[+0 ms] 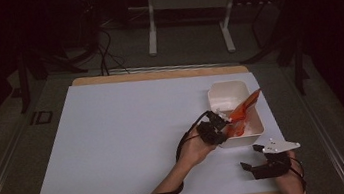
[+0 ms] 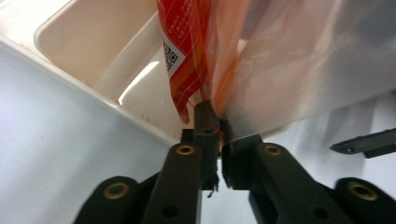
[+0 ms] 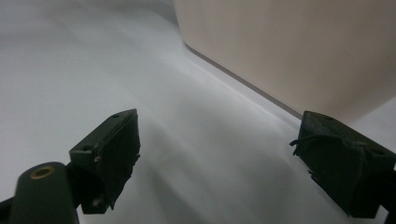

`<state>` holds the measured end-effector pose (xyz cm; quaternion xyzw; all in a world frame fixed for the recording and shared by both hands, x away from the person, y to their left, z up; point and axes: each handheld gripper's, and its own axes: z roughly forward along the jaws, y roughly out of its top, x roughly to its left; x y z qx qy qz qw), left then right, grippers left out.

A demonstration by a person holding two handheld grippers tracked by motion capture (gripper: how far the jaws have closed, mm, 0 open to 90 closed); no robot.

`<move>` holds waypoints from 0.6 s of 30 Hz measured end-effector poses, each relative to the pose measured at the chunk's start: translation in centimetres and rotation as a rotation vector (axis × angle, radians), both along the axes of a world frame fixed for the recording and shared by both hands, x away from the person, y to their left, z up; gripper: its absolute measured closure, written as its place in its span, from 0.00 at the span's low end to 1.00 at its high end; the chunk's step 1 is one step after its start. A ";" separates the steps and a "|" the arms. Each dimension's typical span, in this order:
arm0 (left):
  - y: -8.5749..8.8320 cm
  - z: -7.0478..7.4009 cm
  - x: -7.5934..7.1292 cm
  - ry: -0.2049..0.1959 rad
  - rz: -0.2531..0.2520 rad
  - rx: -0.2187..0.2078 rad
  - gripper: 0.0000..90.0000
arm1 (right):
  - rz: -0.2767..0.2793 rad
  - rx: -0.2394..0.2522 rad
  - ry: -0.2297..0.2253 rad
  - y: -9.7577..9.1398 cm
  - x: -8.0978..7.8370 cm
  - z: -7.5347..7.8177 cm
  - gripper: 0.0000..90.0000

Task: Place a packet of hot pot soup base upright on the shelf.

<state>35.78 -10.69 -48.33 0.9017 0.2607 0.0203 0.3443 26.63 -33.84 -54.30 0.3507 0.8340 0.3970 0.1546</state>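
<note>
Pinching that orange packet (image 2: 184, 56) over the white tub (image 1: 220, 95), your left gripper (image 2: 218, 126) fingers are clenched on its edge; it's floppy, slick film, so grip the seam. Right gripper (image 3: 215, 158) sits released.

The left gripper (image 1: 222, 123) reaches forward on an outstretched forearm, jaws pinched together. The right gripper (image 1: 254, 156) sits low nearby, jaws spread wide.

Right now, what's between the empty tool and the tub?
Nothing, just bare white table, as the right gripper view shows: the right tool is open, facing the tub.
</note>
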 end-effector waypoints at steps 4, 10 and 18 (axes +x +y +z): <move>0.6 0.4 0.1 -0.002 -0.010 -0.006 0.83 | 0.001 0.001 0.000 0.0 0.0 0.0 0.15; 1.9 0.9 0.1 -0.003 0.003 -0.011 0.76 | 0.002 0.000 0.000 0.0 0.0 0.0 0.15; 3.6 1.9 -0.3 -0.010 0.017 -0.057 0.72 | -0.001 0.001 0.001 0.0 0.0 0.0 0.15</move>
